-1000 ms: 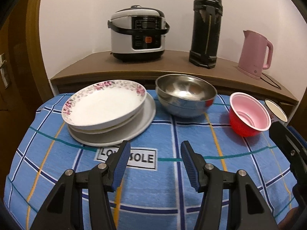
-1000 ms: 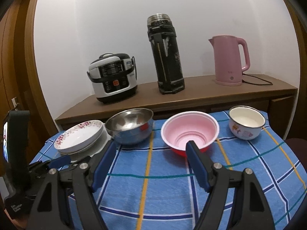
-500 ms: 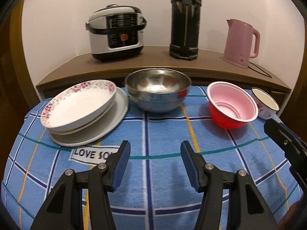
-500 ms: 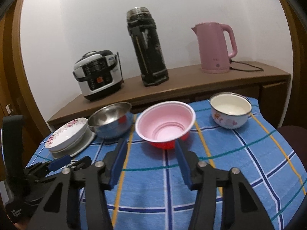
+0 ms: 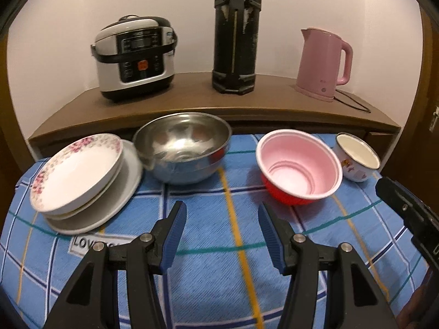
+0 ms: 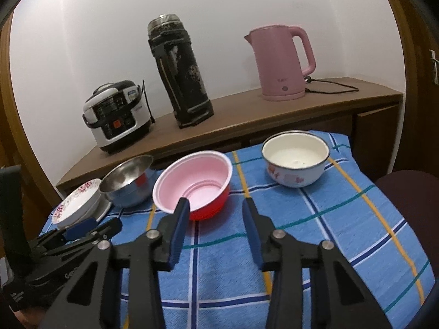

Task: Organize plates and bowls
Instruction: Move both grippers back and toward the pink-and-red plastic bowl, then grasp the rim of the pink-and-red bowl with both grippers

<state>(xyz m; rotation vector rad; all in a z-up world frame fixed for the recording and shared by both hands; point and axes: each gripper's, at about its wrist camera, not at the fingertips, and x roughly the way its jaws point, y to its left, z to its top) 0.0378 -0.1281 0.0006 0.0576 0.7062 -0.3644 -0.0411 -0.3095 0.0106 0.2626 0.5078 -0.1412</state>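
From the left wrist, the left claw (image 5: 222, 219) hangs spread with nothing between its blue pads, above the blue checked cloth of the desk (image 5: 208, 274). Ahead and to its left a floral plate (image 5: 74, 170) sits stacked on a plain white plate (image 5: 129, 181); straight ahead stands a steel bowl (image 5: 182, 148), ahead to the right a red bowl with pink inside (image 5: 299, 164), and beyond that an enamel bowl (image 5: 356, 160). From the right wrist, the right claw (image 6: 216, 211) is also spread and empty, its left pad just in front of the red bowl's (image 6: 193, 186) rim. The enamel bowl (image 6: 295, 159) lies ahead to the right, the steel bowl (image 6: 127, 182) and the floral plate (image 6: 78, 203) off to the left.
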